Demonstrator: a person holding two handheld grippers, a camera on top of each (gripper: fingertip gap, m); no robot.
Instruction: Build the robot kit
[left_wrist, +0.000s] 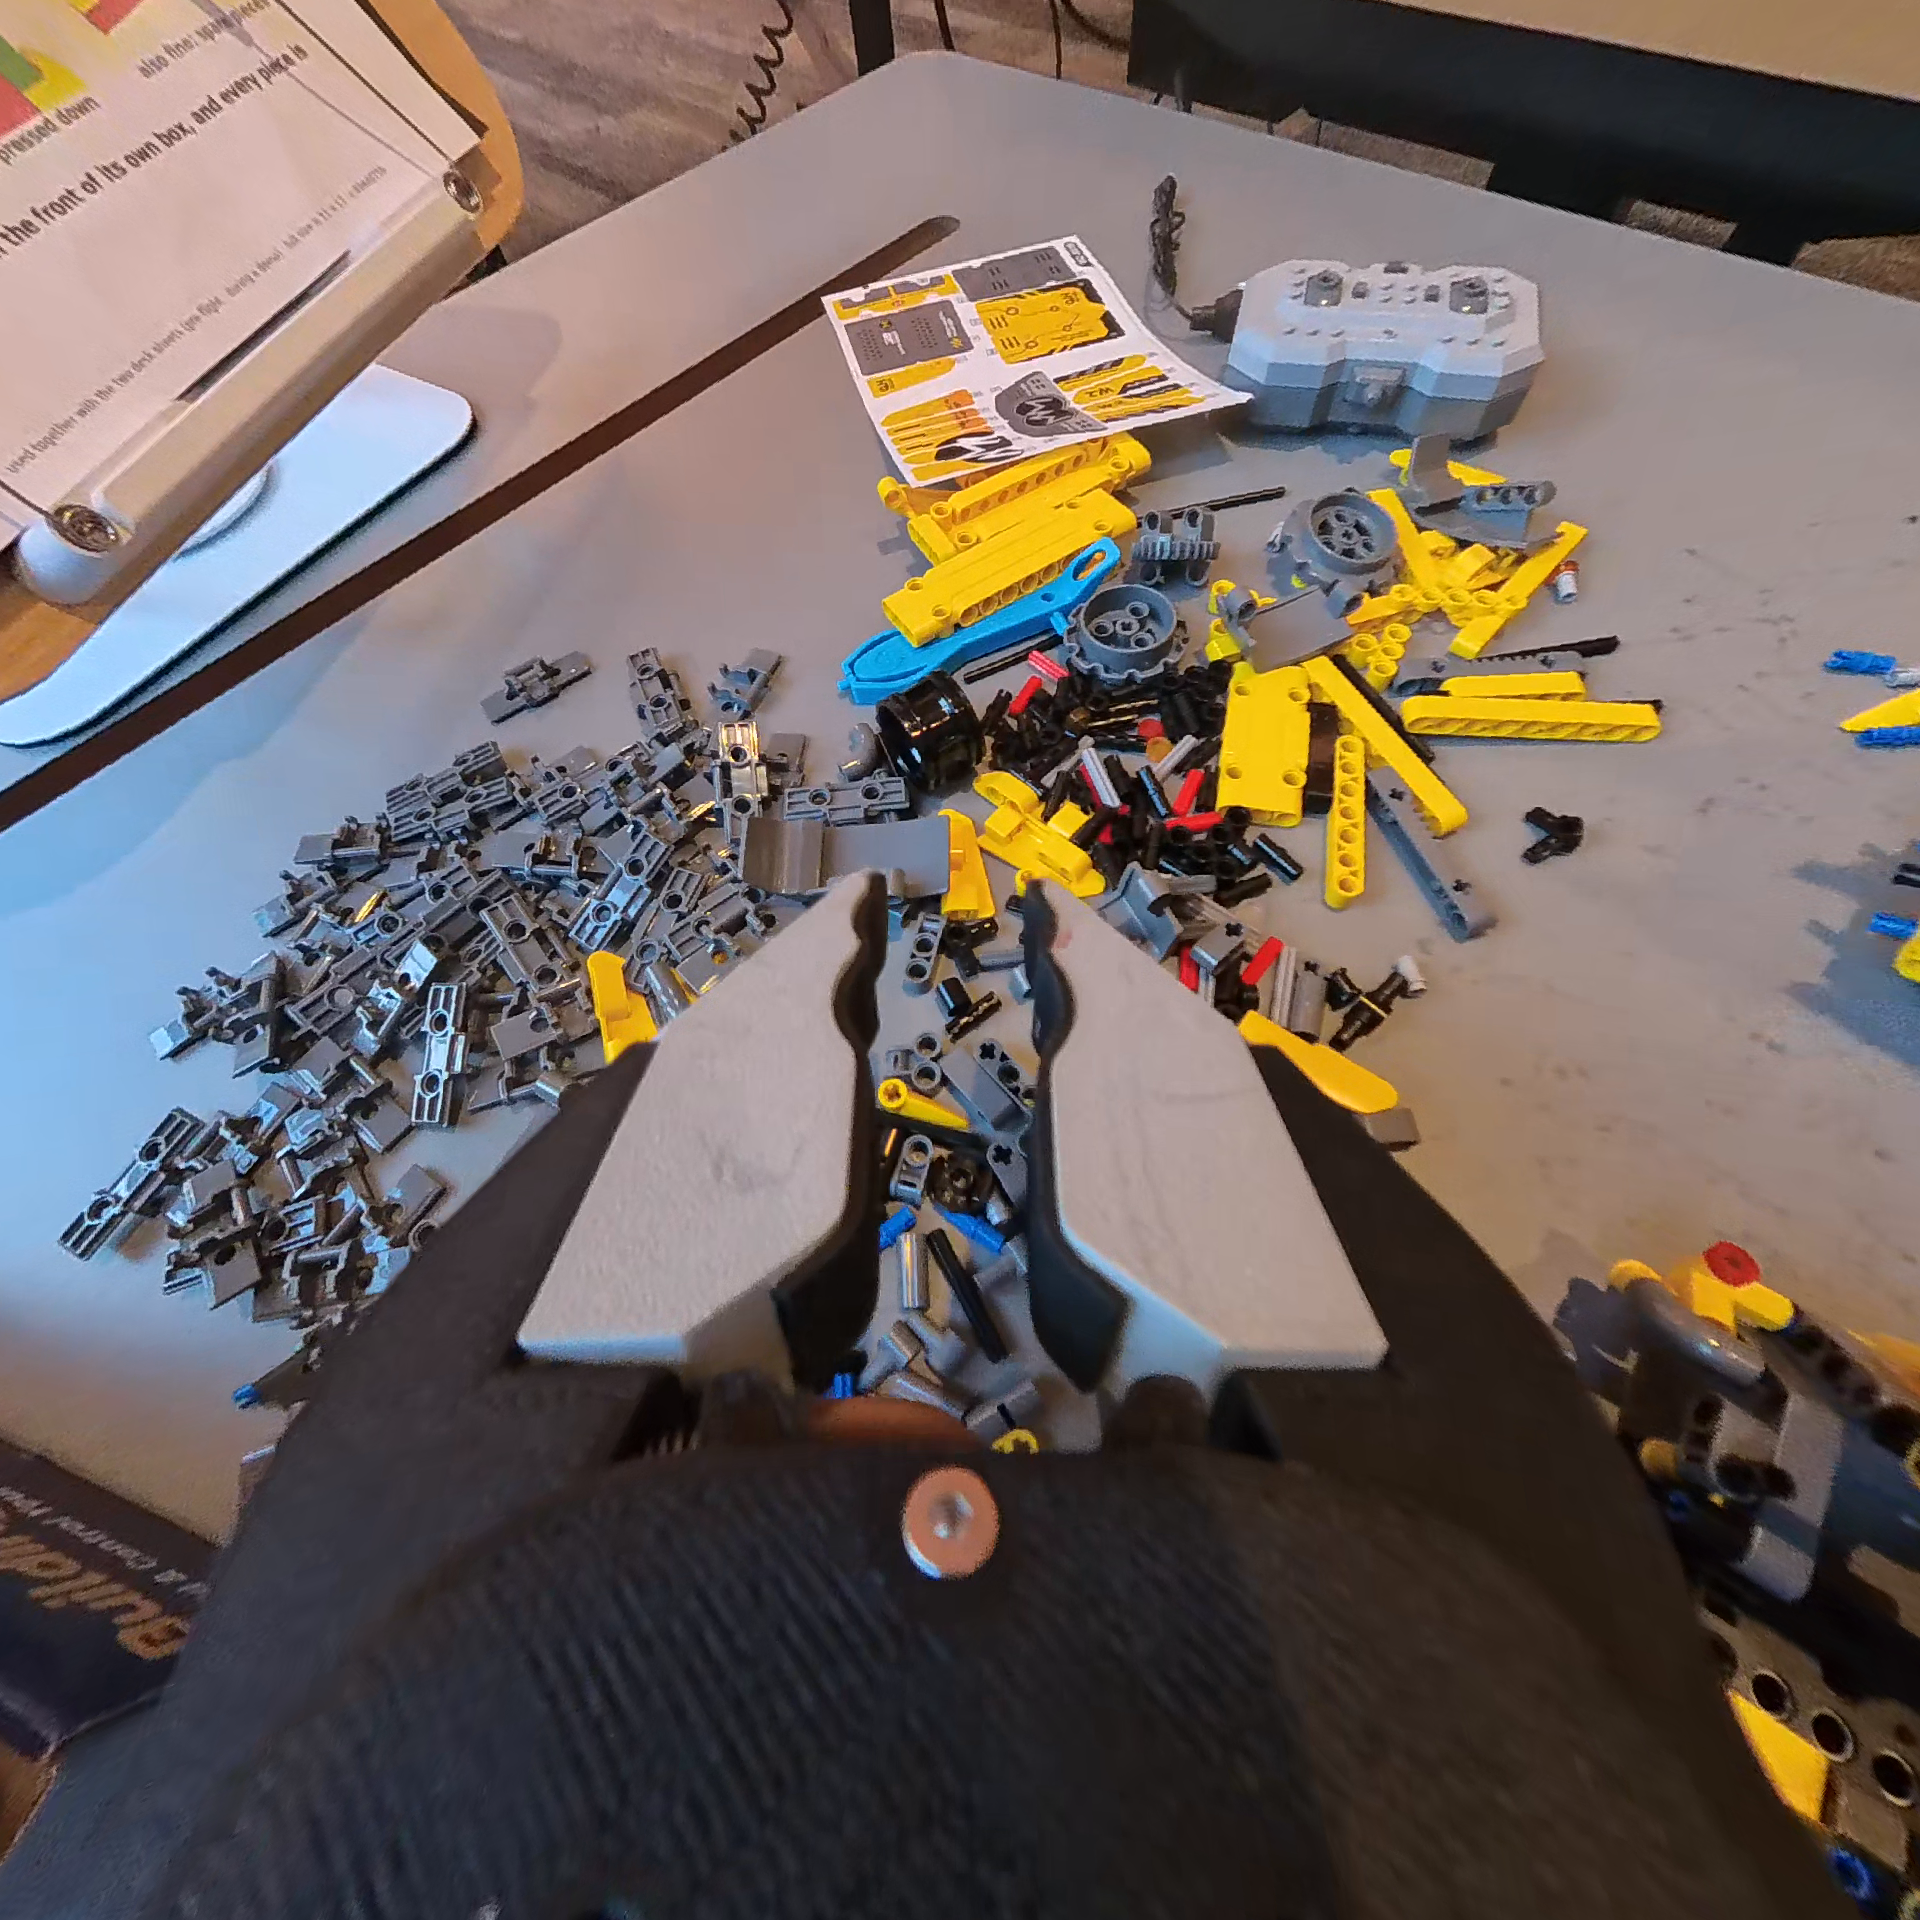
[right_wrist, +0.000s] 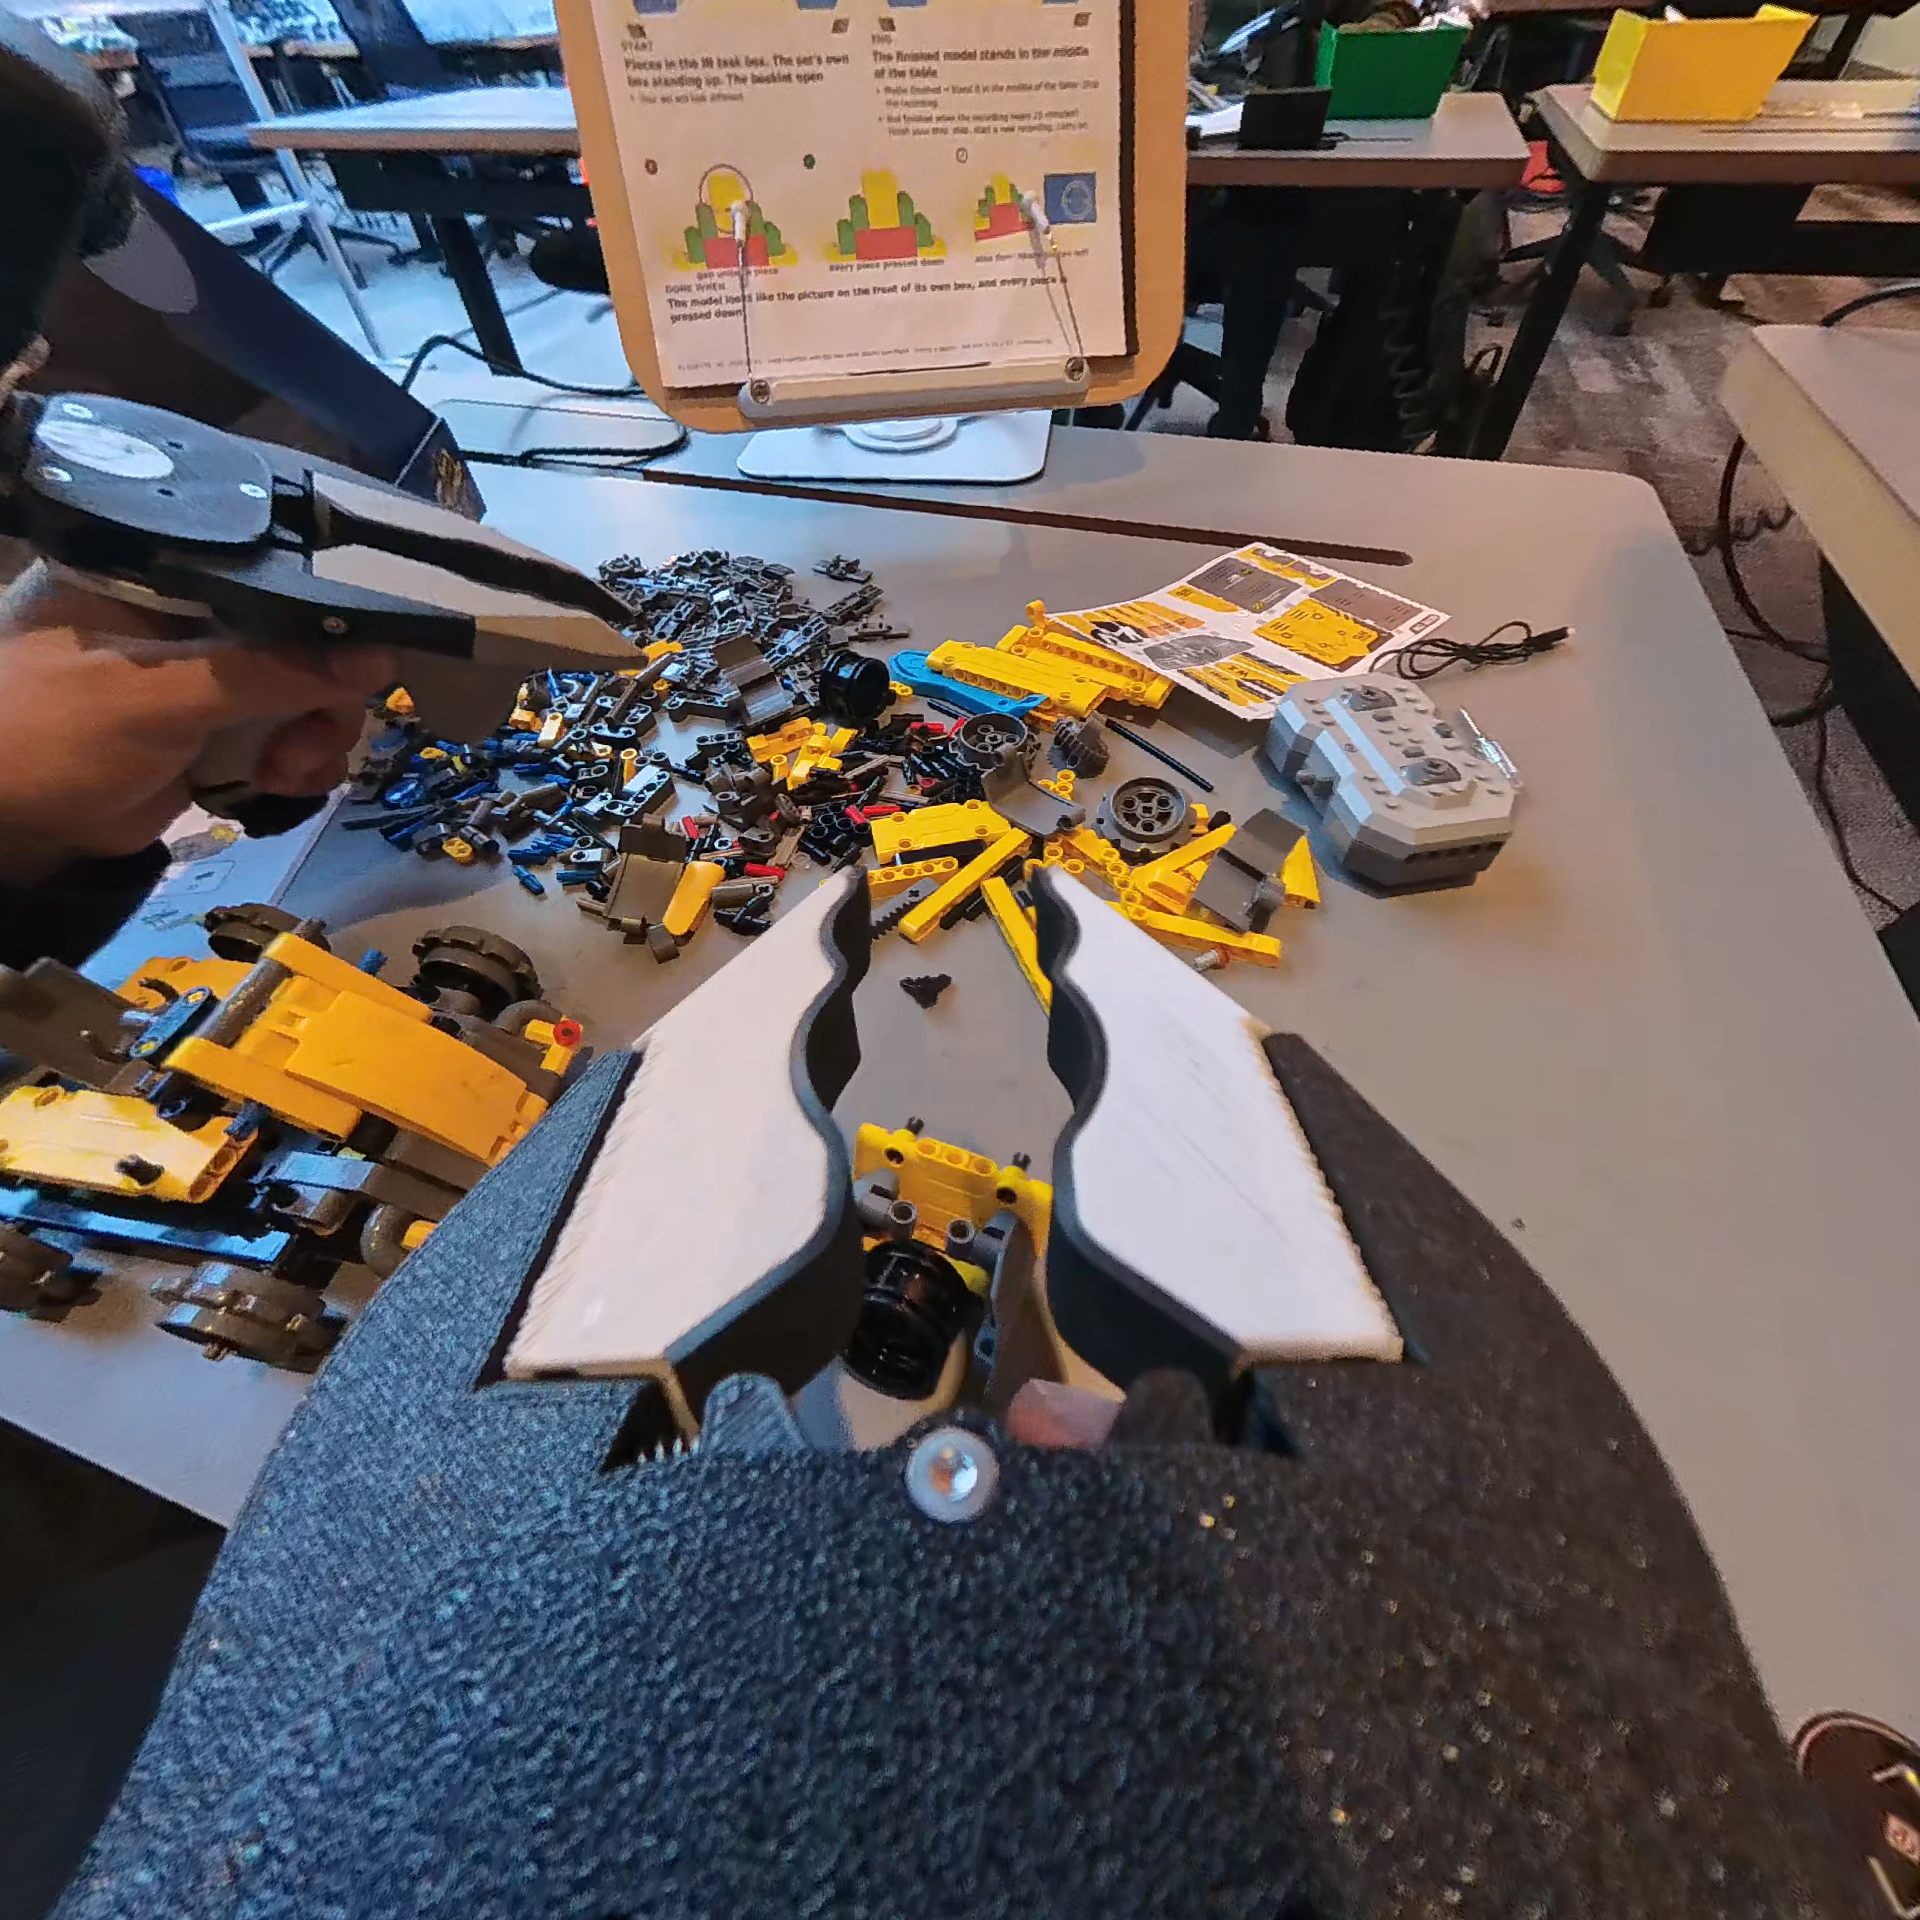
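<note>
Left wrist view: my left gripper (left_wrist: 951, 904) hangs released over the grey table (left_wrist: 1662, 1091), its jaws apart with nothing between them. Under the gap lies a scatter of small grey, black and blue pins (left_wrist: 951, 1174). To its left spreads a heap of dark grey links (left_wrist: 416, 977). Ahead I see a black wheel (left_wrist: 928, 724), a blue tool (left_wrist: 966, 634), yellow beams (left_wrist: 1023, 530), two grey hubs (left_wrist: 1127, 629), a sticker sheet (left_wrist: 1029, 364) and, beyond it, a grey battery box (left_wrist: 1382, 348). A sign stand (left_wrist: 208, 260) rises at the far left. Part of a yellow-and-grey model (left_wrist: 1766, 1455) shows at the lower right.

Right wrist view: my right gripper (right_wrist: 951, 899) is also released, jaws apart. Low between the fingers sits a small yellow sub-assembly (right_wrist: 945, 1174) with a black wheel under it; I cannot tell whether the fingers touch it. A small black connector (right_wrist: 925, 987) lies on the bare table past it. The model (right_wrist: 312, 1081) rests at the left. The left gripper (right_wrist: 623, 634), held in a hand (right_wrist: 156, 727), hovers above the pile's near-left edge. The battery box (right_wrist: 1392, 790) and sticker sheet (right_wrist: 1257, 623) lie at the far right, the sign stand (right_wrist: 883, 208) behind.
</note>
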